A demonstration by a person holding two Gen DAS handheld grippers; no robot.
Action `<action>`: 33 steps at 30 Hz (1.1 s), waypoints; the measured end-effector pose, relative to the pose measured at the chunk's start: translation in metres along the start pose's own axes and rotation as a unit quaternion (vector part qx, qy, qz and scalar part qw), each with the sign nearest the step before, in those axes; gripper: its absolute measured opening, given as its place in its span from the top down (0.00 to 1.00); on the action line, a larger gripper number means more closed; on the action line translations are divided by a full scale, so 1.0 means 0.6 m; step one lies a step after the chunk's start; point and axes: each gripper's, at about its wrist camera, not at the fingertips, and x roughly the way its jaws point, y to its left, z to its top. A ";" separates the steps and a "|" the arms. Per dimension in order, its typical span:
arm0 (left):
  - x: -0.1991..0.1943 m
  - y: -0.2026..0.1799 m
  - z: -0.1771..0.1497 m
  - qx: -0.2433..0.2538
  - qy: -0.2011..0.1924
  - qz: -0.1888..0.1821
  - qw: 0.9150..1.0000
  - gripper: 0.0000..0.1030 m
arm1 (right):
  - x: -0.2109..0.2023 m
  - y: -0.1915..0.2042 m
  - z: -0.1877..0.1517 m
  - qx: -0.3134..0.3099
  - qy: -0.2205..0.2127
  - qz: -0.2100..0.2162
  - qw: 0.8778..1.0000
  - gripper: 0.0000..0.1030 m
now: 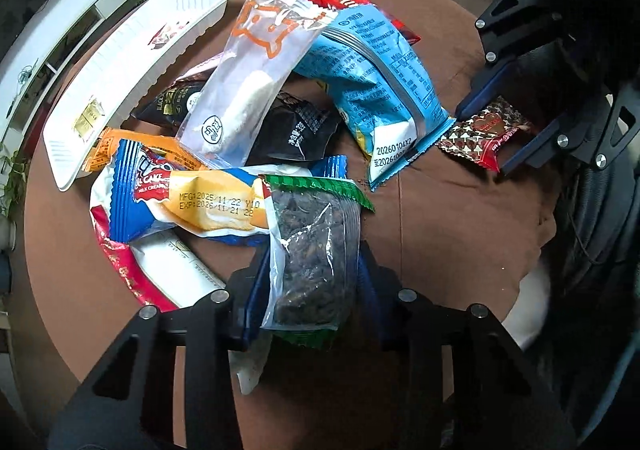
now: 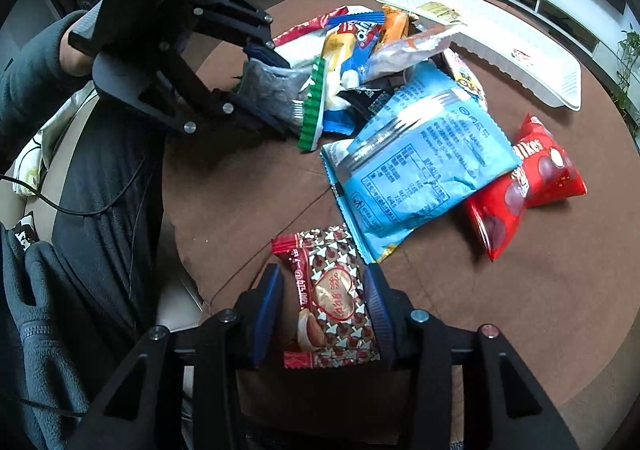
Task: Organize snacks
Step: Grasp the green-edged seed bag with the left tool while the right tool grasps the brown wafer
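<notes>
My left gripper (image 1: 314, 250) is shut on a clear packet with green edges and dark contents (image 1: 316, 270), at the near edge of a snack pile; the right wrist view shows that packet (image 2: 276, 90) clamped in the left gripper (image 2: 280, 96). My right gripper (image 2: 323, 274) points down over a brown and red heart-patterned packet (image 2: 332, 302) lying flat on the table. The jaws straddle it with a thin gap at the left pad (image 2: 268, 310). A white tray (image 1: 132, 62) lies behind the pile, holding two small items.
On the brown round table (image 1: 440, 230) the pile holds a large blue bag (image 2: 420, 166), a red bag (image 2: 536, 186), a clear packet with an orange outline (image 1: 248, 82), a black packet (image 1: 296, 130) and a blue-yellow cake packet (image 1: 200, 202). A person's dark sleeve (image 2: 32, 62) is at the left.
</notes>
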 end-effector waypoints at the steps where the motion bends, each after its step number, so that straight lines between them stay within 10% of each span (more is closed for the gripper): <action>1: 0.001 -0.001 0.002 0.002 0.002 0.005 1.000 0.61 | 0.001 0.002 0.002 0.000 0.001 -0.001 1.000 0.55; 8: 0.011 -0.008 0.021 -0.009 -0.005 0.020 1.000 0.56 | 0.006 0.006 0.008 0.003 0.002 -0.005 1.000 0.55; 14: -0.001 -0.011 0.006 -0.036 -0.019 0.005 0.999 0.78 | 0.009 0.008 0.011 0.003 0.004 -0.008 1.000 0.55; 19: -0.015 -0.047 -0.010 -0.042 -0.023 -0.009 0.999 0.84 | 0.012 0.013 0.014 0.003 0.012 -0.010 1.000 0.72; 33: -0.058 -0.040 -0.044 -0.117 -0.081 -0.059 0.988 0.86 | -0.002 0.016 0.011 0.020 -0.013 0.005 1.000 0.80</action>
